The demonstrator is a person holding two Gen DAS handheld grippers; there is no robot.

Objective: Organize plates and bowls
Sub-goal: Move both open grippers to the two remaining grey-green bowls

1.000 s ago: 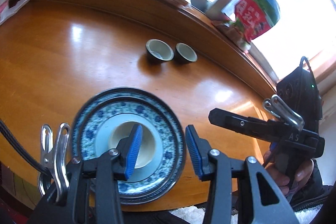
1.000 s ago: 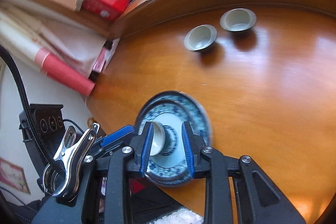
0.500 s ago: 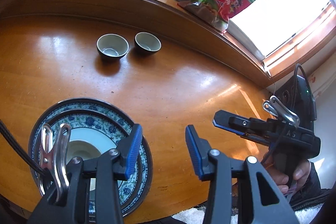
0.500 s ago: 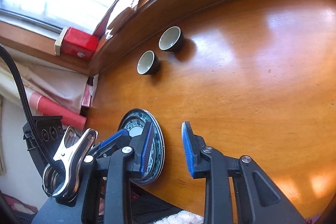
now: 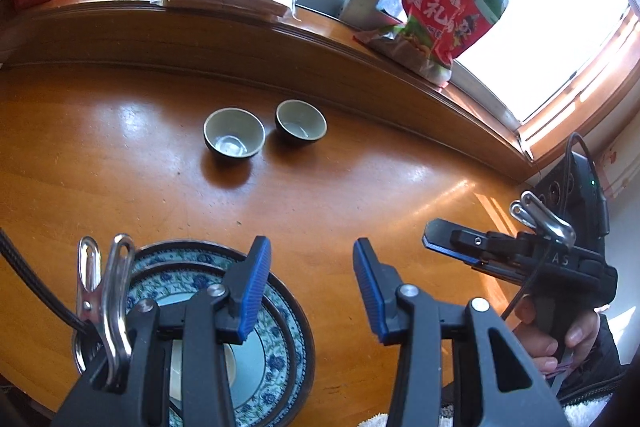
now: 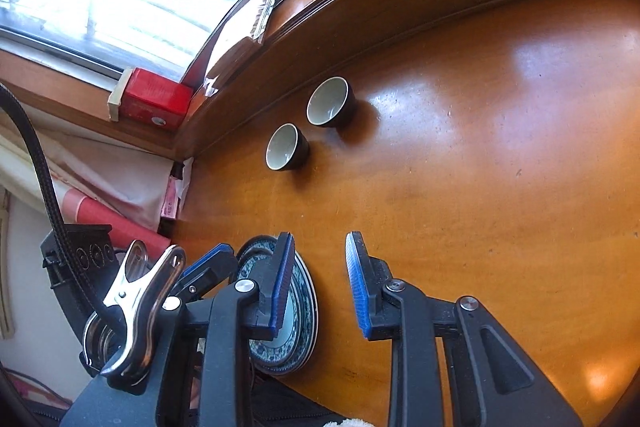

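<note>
i hold the left gripper [image 5: 312,287] above the near edge of the wooden table [image 5: 360,195], its jaws spread apart with nothing between them. the right gripper [image 6: 318,283] is likewise released, jaws apart and empty; in the left view it sits off to the right, level over the table edge. the stacked plates [image 5: 280,323] with blue flower pattern lie flat at the near left of the table, a smaller plate nested on a larger one, partly under my left gripper's left finger. two small dark bowls [image 5: 234,133] stand side by side, just apart, near the far edge below the windowsill [image 5: 320,27]. a red snack bag [image 5: 444,11] leans on the sill, and a red box [image 6: 150,101] rests at its left end.
</note>
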